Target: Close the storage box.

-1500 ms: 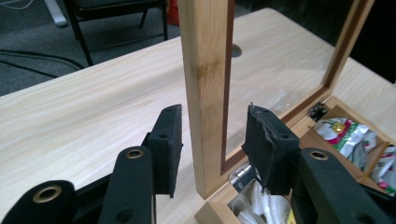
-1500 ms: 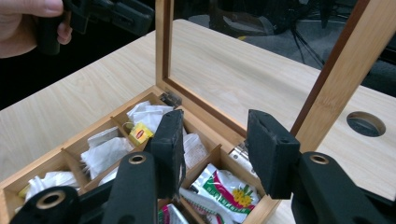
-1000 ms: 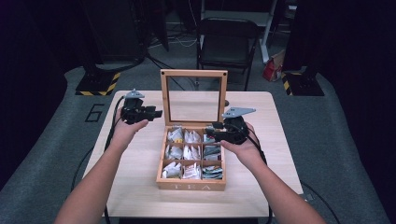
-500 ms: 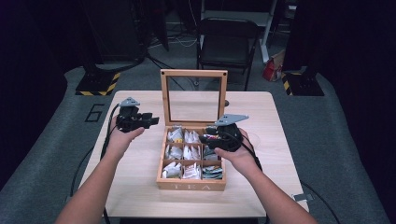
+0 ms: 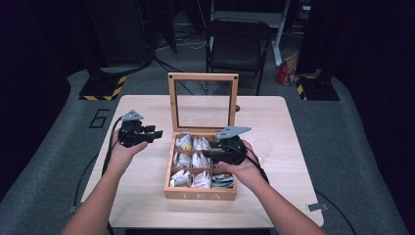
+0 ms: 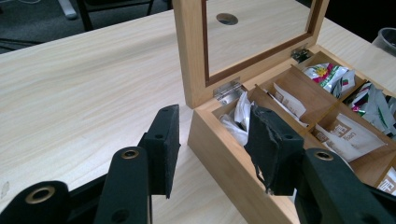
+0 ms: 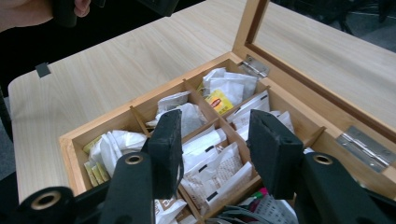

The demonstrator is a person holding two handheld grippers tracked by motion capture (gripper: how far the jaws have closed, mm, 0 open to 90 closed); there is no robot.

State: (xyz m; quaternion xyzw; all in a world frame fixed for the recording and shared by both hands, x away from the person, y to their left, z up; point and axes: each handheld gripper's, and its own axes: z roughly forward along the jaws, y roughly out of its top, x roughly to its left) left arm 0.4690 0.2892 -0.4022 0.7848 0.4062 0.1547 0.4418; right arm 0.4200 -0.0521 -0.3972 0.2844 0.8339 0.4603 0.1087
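1. Tea box (image 5: 200, 193) is sitting near the middle of the table (image 5: 274, 112), and we are taking it as our landmark; its glass-paned lid (image 5: 203, 100) is standing upright at the box's far edge.
2. We are holding the left gripper (image 5: 157, 134) just beside the box's left wall, level with its far-left corner. In the left gripper view its jaws are standing apart with nothing between them, one jaw over bare table and the other in front of the box's far-left compartment. These jaws have just been opening a little.
3. We are holding the right gripper (image 5: 209, 152) above the box, over its right-hand compartments. In the right gripper view its jaws are standing apart and gripping nothing, hanging over the white sachets (image 7: 219, 168) in the middle cells.
4. We are seeing a yellow-labelled tea bag (image 7: 219, 100) lying in a cell close to the box's hinge (image 7: 254, 65).
5. We are also seeing green and red packets (image 6: 329, 74) lying in the box's far-right compartment.
6. A clear cup (image 5: 264, 147) is standing on the table just right of the box.
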